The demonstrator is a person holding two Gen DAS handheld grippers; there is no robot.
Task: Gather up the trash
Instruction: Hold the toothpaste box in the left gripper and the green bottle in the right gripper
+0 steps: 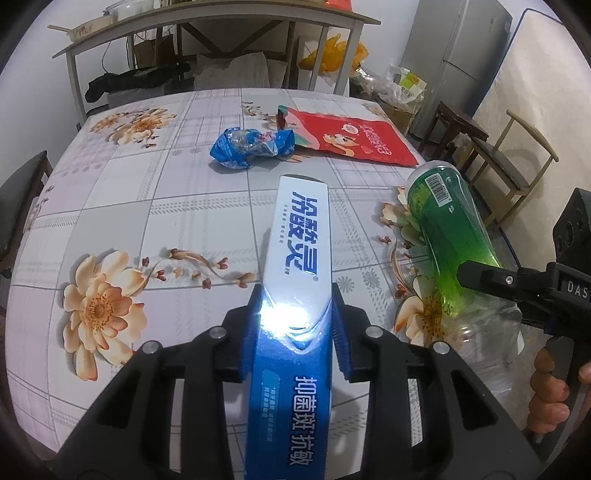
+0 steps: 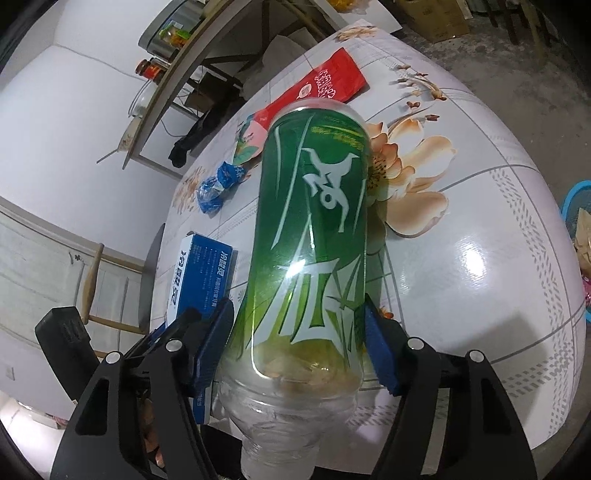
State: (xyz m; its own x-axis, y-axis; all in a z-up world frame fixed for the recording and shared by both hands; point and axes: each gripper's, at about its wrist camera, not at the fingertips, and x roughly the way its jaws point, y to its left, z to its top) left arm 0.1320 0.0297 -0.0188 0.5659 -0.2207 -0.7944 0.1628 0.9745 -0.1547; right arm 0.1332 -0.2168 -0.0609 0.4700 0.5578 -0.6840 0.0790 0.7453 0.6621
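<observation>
A blue and white toothpaste box (image 1: 295,236) sticks forward from my left gripper (image 1: 297,302), whose blue pads press on both its sides, above the flowered tablecloth (image 1: 147,206). My right gripper (image 2: 298,310) is shut on a green-labelled plastic bottle (image 2: 314,221) just above its clear neck end, with the base pointing away over the table. The left wrist view shows the same bottle (image 1: 443,221) at the right with a black finger (image 1: 476,273) across it. A crumpled blue wrapper (image 1: 251,146) and a red snack bag (image 1: 351,138) lie further back on the table.
A wooden shelf table (image 1: 221,22) stands behind the table. A chair (image 1: 517,162), a stool and a fridge (image 1: 461,55) are off to the right. A blue basket (image 2: 580,206) sits on the floor beyond the table's right edge. A person's hand (image 1: 546,387) holds the right gripper's handle.
</observation>
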